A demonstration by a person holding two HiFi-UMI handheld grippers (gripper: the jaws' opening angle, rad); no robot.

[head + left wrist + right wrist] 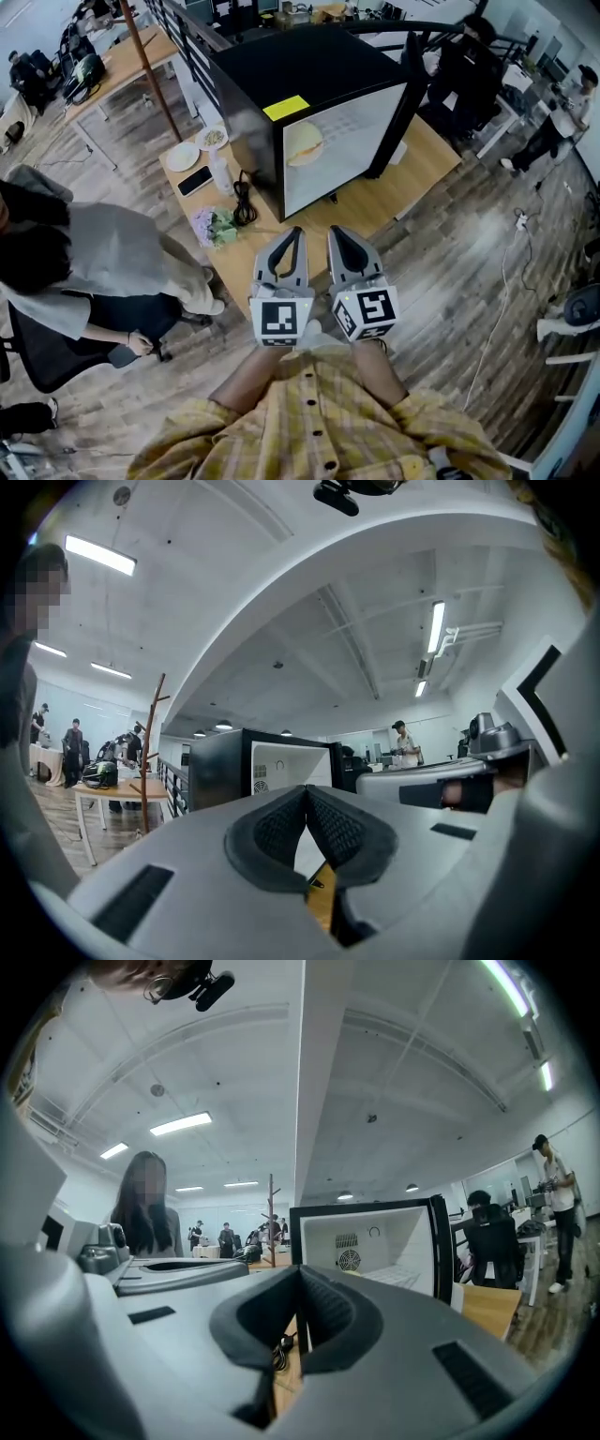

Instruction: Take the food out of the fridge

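A black mini fridge (309,84) stands on a wooden table (422,155) with its door (392,131) swung open to the right. Its white inside shows, and a pale round piece of food (305,143) lies within. My left gripper (295,232) and right gripper (336,232) are side by side in front of the table, pointing at the fridge and short of it. Both are shut with nothing between the pads. The left gripper view shows the left gripper (307,790) with the fridge (272,766) beyond it. In the right gripper view, the right gripper (298,1275) faces the open fridge (375,1246).
Left of the fridge the table holds two plates (183,156), a phone (194,180), a small bottle (221,173), a black cable (244,202) and a greenish packet (214,227). A person in grey (103,248) sits at the left. Another person (469,70) sits behind the fridge.
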